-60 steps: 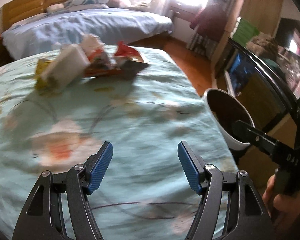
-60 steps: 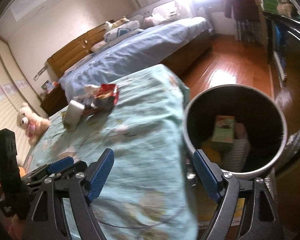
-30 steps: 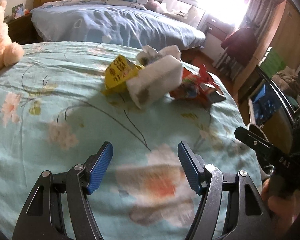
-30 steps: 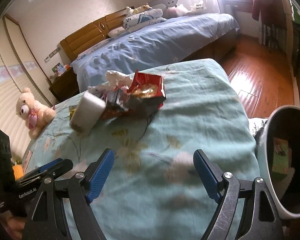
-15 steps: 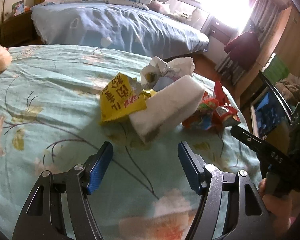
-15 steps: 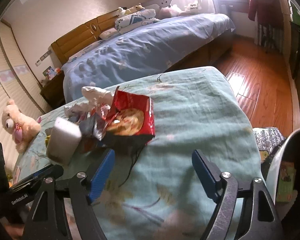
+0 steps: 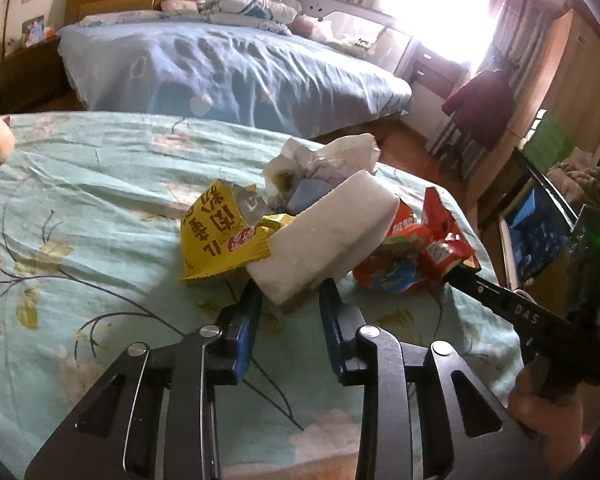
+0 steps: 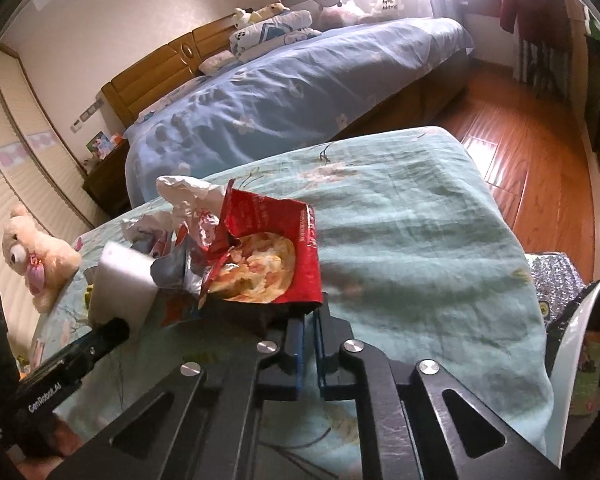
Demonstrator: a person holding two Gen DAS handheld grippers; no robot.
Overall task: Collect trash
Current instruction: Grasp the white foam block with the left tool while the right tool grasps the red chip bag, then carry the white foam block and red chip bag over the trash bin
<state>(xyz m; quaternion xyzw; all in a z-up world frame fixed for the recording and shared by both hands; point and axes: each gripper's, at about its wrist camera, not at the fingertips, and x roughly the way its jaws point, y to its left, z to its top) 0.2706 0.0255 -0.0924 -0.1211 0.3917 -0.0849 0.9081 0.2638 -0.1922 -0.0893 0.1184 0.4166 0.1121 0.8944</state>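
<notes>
A pile of trash lies on the teal flowered bedspread [image 7: 80, 208]. My left gripper [image 7: 291, 294] is shut on the near end of a white foam block [image 7: 324, 236], which also shows in the right wrist view [image 8: 124, 280]. Beside the block lie a yellow snack wrapper [image 7: 220, 236], crumpled white tissue [image 7: 320, 158] and a red-orange packet [image 7: 404, 260]. My right gripper [image 8: 309, 316] is shut on the lower edge of a torn red snack bag [image 8: 268, 256]. The right gripper's finger also shows in the left wrist view [image 7: 500, 304].
A white-rimmed trash bin [image 8: 572, 344] stands off the bed's right edge, with a silver foil bag [image 8: 556, 284] behind it. A teddy bear [image 8: 32, 252] sits at the left. A blue bed [image 7: 228, 68] and wooden floor [image 8: 532, 140] lie beyond.
Both grippers have moved in to the trash pile and closed: the left on the white foam block, the right on the red snack bag. Earlier both were open and empty.
</notes>
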